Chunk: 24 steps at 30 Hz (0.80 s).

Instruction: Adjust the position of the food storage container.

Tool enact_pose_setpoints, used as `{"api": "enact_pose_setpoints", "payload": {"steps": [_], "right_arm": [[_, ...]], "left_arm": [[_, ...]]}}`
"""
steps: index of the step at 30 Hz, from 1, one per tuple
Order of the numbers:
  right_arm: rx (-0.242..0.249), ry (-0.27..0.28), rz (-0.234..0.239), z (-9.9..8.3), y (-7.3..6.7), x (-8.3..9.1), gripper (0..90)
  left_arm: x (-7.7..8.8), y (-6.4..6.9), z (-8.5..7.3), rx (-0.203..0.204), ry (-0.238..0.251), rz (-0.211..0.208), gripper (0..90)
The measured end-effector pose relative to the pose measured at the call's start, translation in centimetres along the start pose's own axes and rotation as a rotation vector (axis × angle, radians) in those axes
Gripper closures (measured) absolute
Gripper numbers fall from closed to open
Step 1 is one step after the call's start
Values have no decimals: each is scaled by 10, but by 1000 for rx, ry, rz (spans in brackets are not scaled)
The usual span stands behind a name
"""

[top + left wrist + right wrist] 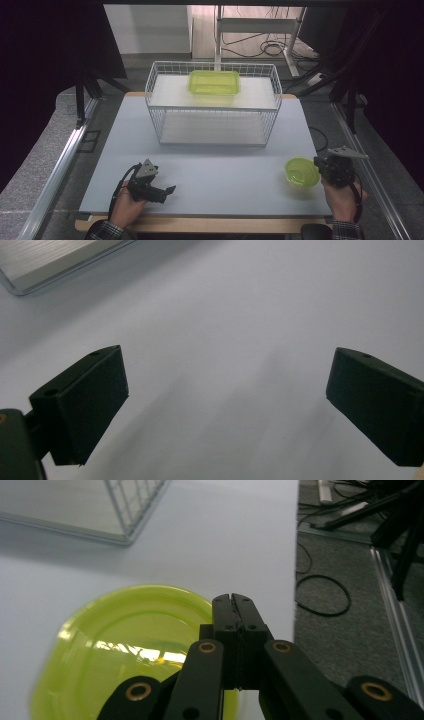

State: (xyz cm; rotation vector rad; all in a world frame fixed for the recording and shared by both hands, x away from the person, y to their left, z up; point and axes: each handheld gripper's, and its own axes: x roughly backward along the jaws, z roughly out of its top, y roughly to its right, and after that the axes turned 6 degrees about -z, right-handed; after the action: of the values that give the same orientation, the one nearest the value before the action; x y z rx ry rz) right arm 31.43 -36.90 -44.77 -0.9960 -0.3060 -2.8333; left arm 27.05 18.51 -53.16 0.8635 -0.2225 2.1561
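Note:
A round, see-through green bowl stands on the pale table near its right front corner. My right gripper is at the bowl's right edge. Its jaws are pressed together, and the bowl's rim runs in under them. My left gripper lies low over the table at the front left. Its jaws stand wide apart with bare table between them.
A white wire basket with two shelves stands at the back middle of the table, and a rectangular green container sits on its top shelf. The table's right edge is close to my right gripper. Cables lie on the floor beyond it.

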Motion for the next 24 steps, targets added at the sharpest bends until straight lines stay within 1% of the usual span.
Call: {"api": "enact_pose_setpoints", "payload": {"steps": [1,2,3,4,5,6,7,8,10,11,12,16,17,19,21,22,23,24], "right_arm": [[0,0,0,0,0,0,892],[-8,-9,-12,-4,5,-1,892],[-8,-9,-12,-4,5,-1,892],[-15,-22,-22,-8,11,-3,892],[-15,-22,-22,-8,11,-3,892],[-20,-39,-30,-13,16,-6,892],[-20,-39,-30,-13,16,-6,892],[-27,-57,-29,-17,19,-9,892],[-34,-67,-14,-19,20,-11,892],[-34,-67,-14,-19,20,-11,892],[-39,-74,2,-19,19,-13,892],[-36,-85,3,-19,15,-15,892],[-42,-85,11,-19,14,-15,892],[-44,-87,15,-19,13,-15,892],[-50,-92,20,-19,10,-16,892],[-47,-100,33,-19,6,-17,892],[-47,-100,33,-19,6,-17,892],[-44,-102,50,-18,1,-17,892]], "left_arm": [[0,0,0,0,0,0,32],[0,0,0,0,0,0,32],[0,0,0,-1,-1,0,32],[-1,0,0,-1,-2,-1,32],[-1,0,0,-1,-2,-1,32],[-1,1,0,-1,-3,-2,32],[-1,1,0,-1,-3,-2,32],[-1,1,0,-4,-6,-1,33],[-1,1,0,-4,-8,-2,33],[-1,1,0,-4,-8,-2,33],[-1,1,0,-8,-8,0,33],[-1,1,0,-7,-8,0,33],[-1,1,0,-10,-8,1,33],[-1,1,0,-10,-8,1,33],[-2,1,0,-8,-9,-1,33],[-2,2,0,-11,-10,-1,33],[-2,2,0,-11,-10,-1,33],[-2,2,0,-13,-10,-1,33]]}}
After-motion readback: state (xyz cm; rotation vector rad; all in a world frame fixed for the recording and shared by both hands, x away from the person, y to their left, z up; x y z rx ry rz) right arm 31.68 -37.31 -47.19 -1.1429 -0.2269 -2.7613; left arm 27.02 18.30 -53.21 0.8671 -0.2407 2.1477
